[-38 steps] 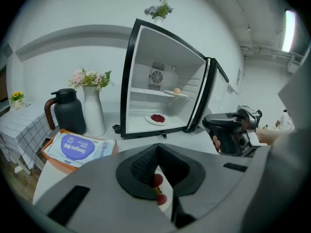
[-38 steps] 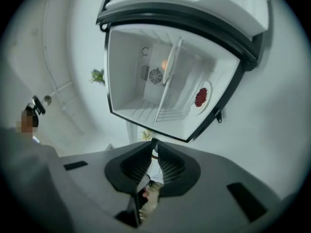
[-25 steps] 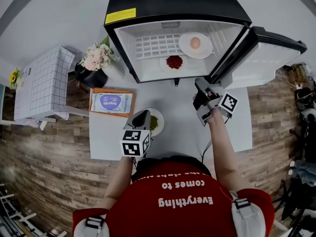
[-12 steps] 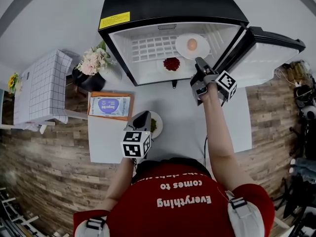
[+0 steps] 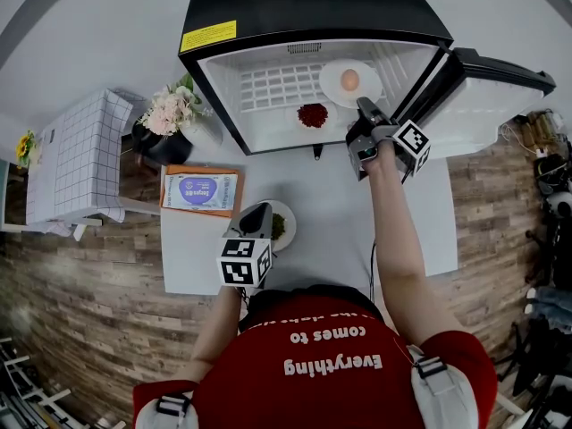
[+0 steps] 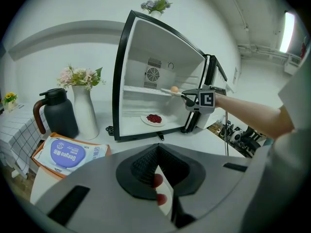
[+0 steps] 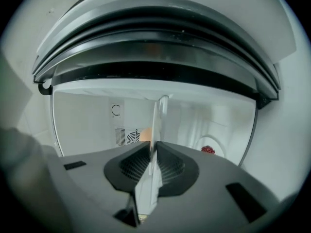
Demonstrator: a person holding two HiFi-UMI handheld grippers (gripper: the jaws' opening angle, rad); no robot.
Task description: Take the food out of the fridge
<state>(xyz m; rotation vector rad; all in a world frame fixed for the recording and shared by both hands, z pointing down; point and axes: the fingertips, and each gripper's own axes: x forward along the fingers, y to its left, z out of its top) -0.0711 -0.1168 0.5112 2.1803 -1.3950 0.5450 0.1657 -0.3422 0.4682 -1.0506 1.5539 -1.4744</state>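
Fridge (image 5: pixel 313 7) open: egg (image 5: pixel 350 79) on white plate (image 5: pixel 332 86) on its shelf, red food (image 5: pixel 313 114) below; greens plate (image 5: pixel 290 226) on bench (image 5: pixel 331 204).

Red white-lettered T-shirt (image 5: pixel 331 365), grey shoulder straps (image 5: pixel 170 405); grey left claw (image 5: pixel 259 207) and right claw (image 5: pixel 363 105) carry marker cubes (image 5: pixel 245 260).

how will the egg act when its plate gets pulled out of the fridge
The egg lies loose on a flat plate, so it will likely roll if tilted. The right gripper, jaws just closed on the rim, holds one edge only, so the plate may sag. Probably fragile: a fall could crack it.
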